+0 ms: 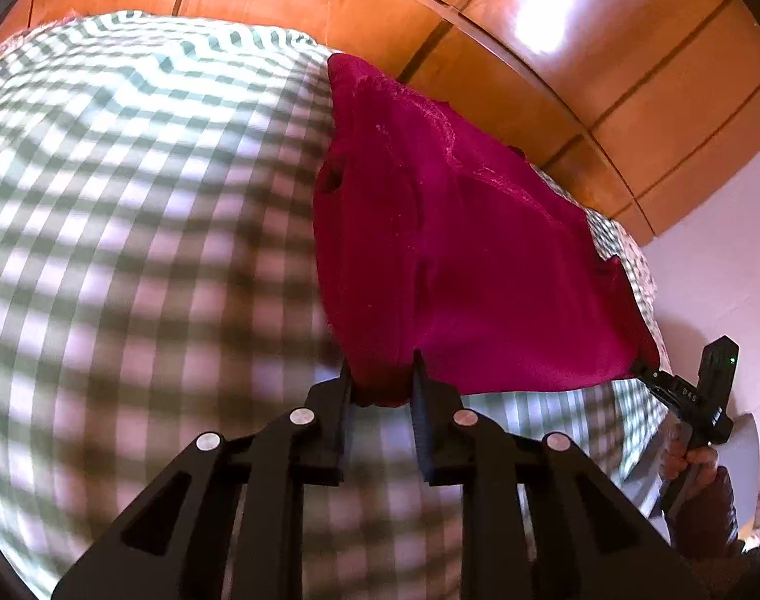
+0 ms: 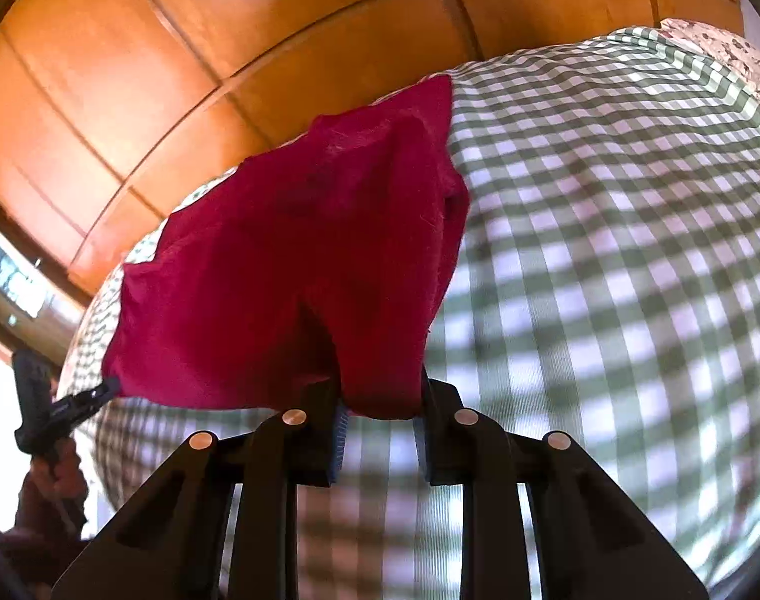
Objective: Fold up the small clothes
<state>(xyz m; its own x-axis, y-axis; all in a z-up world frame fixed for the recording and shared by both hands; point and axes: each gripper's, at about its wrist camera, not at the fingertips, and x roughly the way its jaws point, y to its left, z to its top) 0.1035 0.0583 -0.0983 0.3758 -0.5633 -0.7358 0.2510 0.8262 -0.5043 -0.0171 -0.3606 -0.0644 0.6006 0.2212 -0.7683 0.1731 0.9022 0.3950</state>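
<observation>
We have the light, floppy red garment (image 1: 460, 250) pinched at two corners, left gripper (image 1: 382, 390) and right gripper (image 2: 380, 400) both clenched on it above the checked bed (image 1: 129, 200).

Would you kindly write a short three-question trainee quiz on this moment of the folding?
1. True or false: both grippers grip the red garment.
2. What pattern covers the bedsheet?
A. floral B. green check C. plain
3. Fill in: behind the bed stand orange ____ panels.

Key: 1 true: the left gripper and right gripper each pinch an edge. 2 B. 3 wooden.
</observation>
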